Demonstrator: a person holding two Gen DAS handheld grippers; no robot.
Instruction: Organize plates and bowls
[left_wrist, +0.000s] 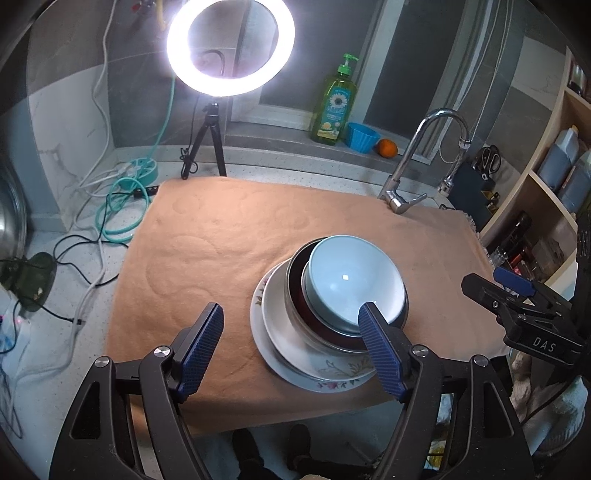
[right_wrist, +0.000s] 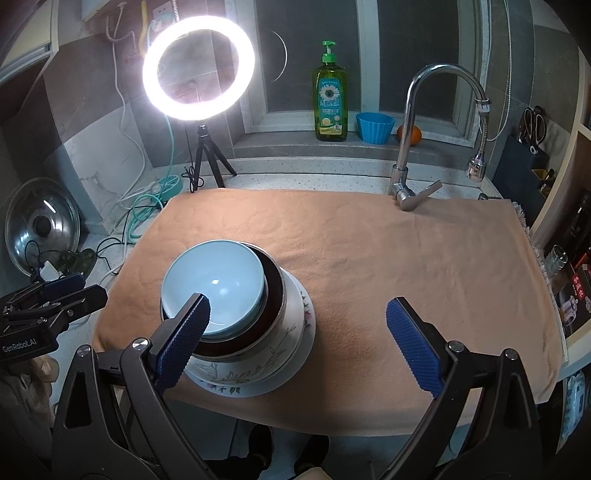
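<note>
On the near part of the peach towel (right_wrist: 369, 258), a pale blue bowl (right_wrist: 214, 284) tops the stacked bowls and floral plate (right_wrist: 258, 387). The left gripper (left_wrist: 291, 343) and right gripper (right_wrist: 299, 343) hover wide apart, holding nothing.

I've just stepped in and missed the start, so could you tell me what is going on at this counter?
A person is tidying dishes with two handheld grippers. The dishes are already nested in one stack on the towel: a blue bowl on top, a dark bowl under it, then a white bowl and a floral plate at the bottom. The left gripper and right gripper are both open and empty, hovering just in front of the stack, and nothing is being held.
</note>
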